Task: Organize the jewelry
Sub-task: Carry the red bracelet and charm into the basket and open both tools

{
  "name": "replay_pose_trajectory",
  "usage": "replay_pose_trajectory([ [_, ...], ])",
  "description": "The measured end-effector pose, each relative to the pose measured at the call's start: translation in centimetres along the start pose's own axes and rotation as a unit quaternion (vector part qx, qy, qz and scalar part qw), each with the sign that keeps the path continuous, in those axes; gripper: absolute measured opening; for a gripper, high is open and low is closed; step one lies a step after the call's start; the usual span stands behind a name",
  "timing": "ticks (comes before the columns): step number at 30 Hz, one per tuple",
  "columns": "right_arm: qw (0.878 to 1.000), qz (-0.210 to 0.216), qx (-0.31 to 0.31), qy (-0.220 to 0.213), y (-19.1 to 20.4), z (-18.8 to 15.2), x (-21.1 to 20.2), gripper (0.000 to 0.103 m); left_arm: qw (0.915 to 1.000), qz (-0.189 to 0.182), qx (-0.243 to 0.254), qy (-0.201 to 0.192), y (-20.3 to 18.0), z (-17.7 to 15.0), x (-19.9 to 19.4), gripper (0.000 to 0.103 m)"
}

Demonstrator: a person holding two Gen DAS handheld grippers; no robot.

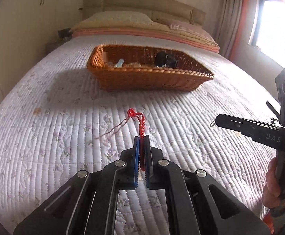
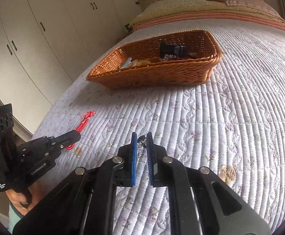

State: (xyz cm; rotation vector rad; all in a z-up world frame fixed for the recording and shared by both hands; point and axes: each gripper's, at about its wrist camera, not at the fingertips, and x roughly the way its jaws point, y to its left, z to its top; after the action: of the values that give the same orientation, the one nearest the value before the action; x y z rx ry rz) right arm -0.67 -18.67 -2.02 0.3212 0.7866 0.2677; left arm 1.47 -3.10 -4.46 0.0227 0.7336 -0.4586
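- My left gripper [image 1: 142,137] is clamped on a red braided bracelet [image 1: 141,124], held above the quilt [image 1: 64,137].
- My right gripper [image 2: 142,137] pinches a small metal earring [image 2: 142,139].
- The wicker basket [image 1: 152,78] sits ahead on the bed.

Bare white quilted bedspread [image 2: 211,121] stretches between the near grippers and the rectangular brown wicker basket [image 2: 162,74], the only obstacle, standing far centre. Open quilt also runs past the basket's left and right ends toward the stacked pillows [image 1: 142,25].
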Motion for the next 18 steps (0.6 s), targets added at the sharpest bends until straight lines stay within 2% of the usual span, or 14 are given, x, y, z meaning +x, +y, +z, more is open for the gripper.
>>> replay_pose_trajectory([
  [4,1.0,0.007,0.001,-0.024,0.3,1.5,-2.4,0.008,0.9993,-0.006,0.013,-0.035,-1.1,2.1,-1.6,0.002],
  [10,0.996,-0.005,-0.026,-0.081,1.3,6.6,-4.6,0.008,0.9958,-0.028,0.02,-0.085,-2.0,6.8,-2.5,0.002],
  [15,0.995,-0.022,-0.038,-0.093,1.1,11.5,-2.5,0.008,0.9938,-0.03,0.021,-0.104,-1.4,11.5,-0.4,0.002],
  [18,0.997,-0.011,-0.022,-0.069,0.1,14.1,0.3,0.008,0.9944,-0.037,0.013,-0.099,-0.6,14.0,1.9,0.002],
])
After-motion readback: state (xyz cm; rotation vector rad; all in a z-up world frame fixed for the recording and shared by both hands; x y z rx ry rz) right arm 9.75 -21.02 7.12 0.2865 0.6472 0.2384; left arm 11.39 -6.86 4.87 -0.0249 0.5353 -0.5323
